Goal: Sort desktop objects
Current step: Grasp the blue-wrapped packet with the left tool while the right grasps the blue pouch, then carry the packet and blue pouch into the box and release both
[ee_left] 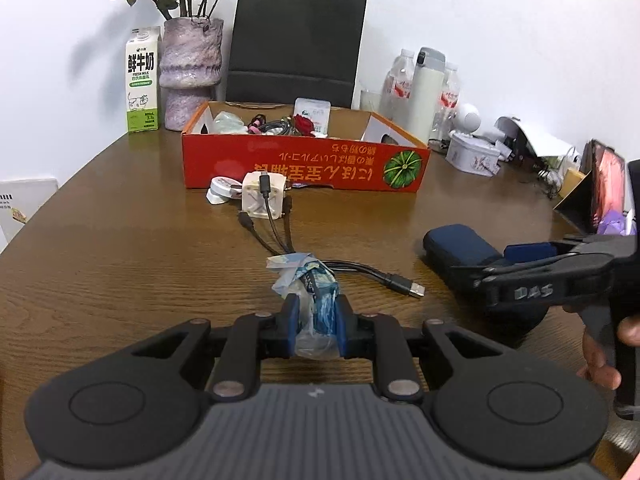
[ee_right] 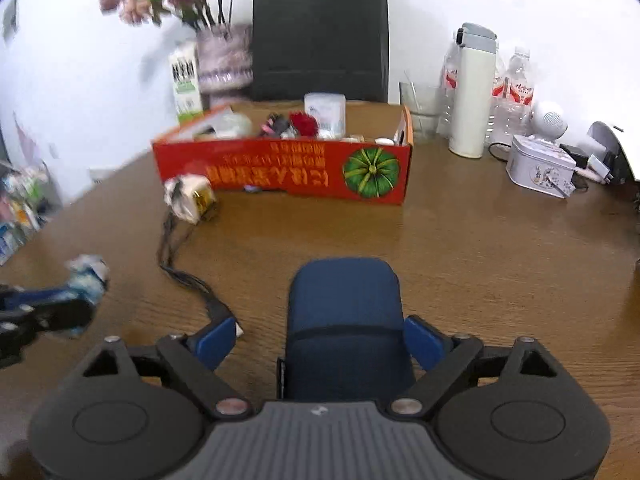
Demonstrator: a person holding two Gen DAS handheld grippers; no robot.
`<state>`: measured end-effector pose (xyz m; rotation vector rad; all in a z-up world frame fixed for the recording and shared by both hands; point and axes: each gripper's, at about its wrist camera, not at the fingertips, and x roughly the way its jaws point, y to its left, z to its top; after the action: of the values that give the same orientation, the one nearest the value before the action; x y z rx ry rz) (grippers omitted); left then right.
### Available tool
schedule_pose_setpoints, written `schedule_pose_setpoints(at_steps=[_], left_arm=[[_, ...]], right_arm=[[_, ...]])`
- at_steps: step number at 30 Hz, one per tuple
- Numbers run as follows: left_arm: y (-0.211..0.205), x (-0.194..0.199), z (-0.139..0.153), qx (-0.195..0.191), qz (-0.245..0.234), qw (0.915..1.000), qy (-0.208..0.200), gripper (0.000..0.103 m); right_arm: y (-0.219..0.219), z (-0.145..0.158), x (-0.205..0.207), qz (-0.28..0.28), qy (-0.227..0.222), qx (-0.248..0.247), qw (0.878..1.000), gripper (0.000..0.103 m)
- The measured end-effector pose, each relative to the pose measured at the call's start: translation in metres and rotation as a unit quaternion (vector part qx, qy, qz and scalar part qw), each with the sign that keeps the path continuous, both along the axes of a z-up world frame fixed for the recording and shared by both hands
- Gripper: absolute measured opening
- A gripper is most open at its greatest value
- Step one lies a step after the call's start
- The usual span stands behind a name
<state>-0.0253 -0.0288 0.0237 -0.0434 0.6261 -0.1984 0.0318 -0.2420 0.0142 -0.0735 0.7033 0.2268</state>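
My left gripper (ee_left: 316,326) is shut on a crumpled blue-and-white plastic wrapper (ee_left: 308,280) just above the brown table; it also shows at the left of the right wrist view (ee_right: 86,276). My right gripper (ee_right: 320,344) is open, its blue pads on either side of a dark blue case (ee_right: 346,320) that lies on the table; the pads stand apart from its sides. The case also shows in the left wrist view (ee_left: 460,252). A red cardboard box (ee_left: 304,164) holding several small items stands behind, also in the right wrist view (ee_right: 280,172).
A white charger block (ee_left: 264,196) with black USB cables (ee_left: 360,272) lies before the box. Milk carton (ee_left: 143,80), vase (ee_left: 191,72) and black paper bag (ee_left: 296,40) stand at the back. Thermos (ee_right: 472,92), bottles and a white tin (ee_right: 540,168) stand at the right.
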Motion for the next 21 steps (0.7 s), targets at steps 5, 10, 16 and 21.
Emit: schedule_pose_setpoints(at_steps=[5,10,16,21], left_arm=[[-0.003,0.002,-0.002,-0.011,-0.016,0.9998,0.002,0.019],[-0.007,-0.006,-0.001,-0.034,-0.031,0.9988,0.018,0.019],[-0.006,-0.019,0.017,-0.06,-0.045,0.9968,0.027,0.019],[0.001,0.035,0.063,-0.105,-0.051,0.9932,0.005,0.019]], right_arm=[[0.0,-0.017,0.019,-0.017,0.005,-0.011,1.0,0.073],[-0.012,-0.013,0.01,-0.023,0.016,0.024,0.999,0.059],[-0.024,0.012,-0.062,-0.048,0.006,0.068,0.997,0.059],[-0.046,0.064,-0.055,-0.045,-0.024,0.142,0.989,0.059]])
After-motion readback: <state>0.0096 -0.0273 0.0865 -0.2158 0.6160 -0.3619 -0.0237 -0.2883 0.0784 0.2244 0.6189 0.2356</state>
